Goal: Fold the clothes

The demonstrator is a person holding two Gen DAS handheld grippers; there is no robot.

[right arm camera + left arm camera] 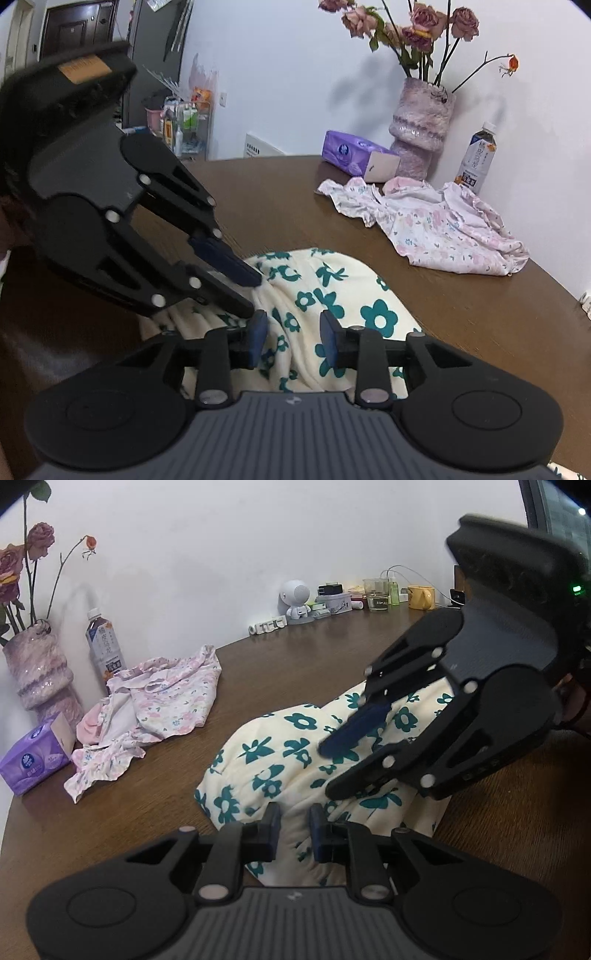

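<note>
Left gripper [294, 829] was clamped on a bunched fold of the cream teal-flower garment [273, 760] mid-table [303, 664]; right gripper [291, 338] sat loose around it, pink floral garment [436, 225] at 2 o'clock

Both wrist cameras look down, close over their own tongs; both share the cream flowered garment [280, 760] and vase [421, 125].

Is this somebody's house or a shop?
Probably somebody's home. A vase of dried roses, a tissue pack and a drink bottle sit on a wooden table, with a yellow mug further along.
</note>
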